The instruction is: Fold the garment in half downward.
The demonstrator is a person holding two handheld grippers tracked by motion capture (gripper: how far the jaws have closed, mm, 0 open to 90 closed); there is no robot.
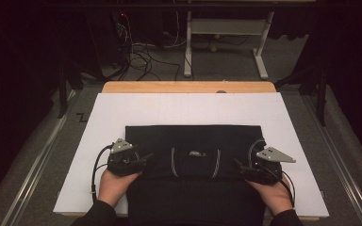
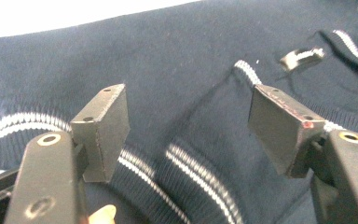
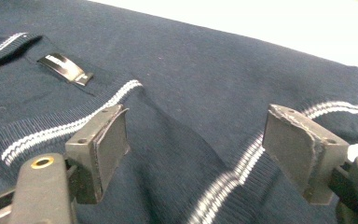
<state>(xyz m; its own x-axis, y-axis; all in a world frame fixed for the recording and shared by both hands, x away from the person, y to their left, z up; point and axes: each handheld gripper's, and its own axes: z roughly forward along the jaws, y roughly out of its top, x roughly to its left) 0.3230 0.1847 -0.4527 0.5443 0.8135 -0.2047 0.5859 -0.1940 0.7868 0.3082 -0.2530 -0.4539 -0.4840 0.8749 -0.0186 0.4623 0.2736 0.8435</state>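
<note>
A dark navy knit sweater with white stripes lies folded on a white board, its neck label near the middle. My left gripper rests at the sweater's left edge, jaws open over a striped cuff. My right gripper sits at the sweater's right edge, jaws open above striped ribbing. In the left gripper view the pads stand wide apart with fabric between them, not pinched. The label shows in the right gripper view.
The white board lies on a wooden table. Beyond it are grey carpet, a desk frame and cables. Metal rails run along both sides of the table.
</note>
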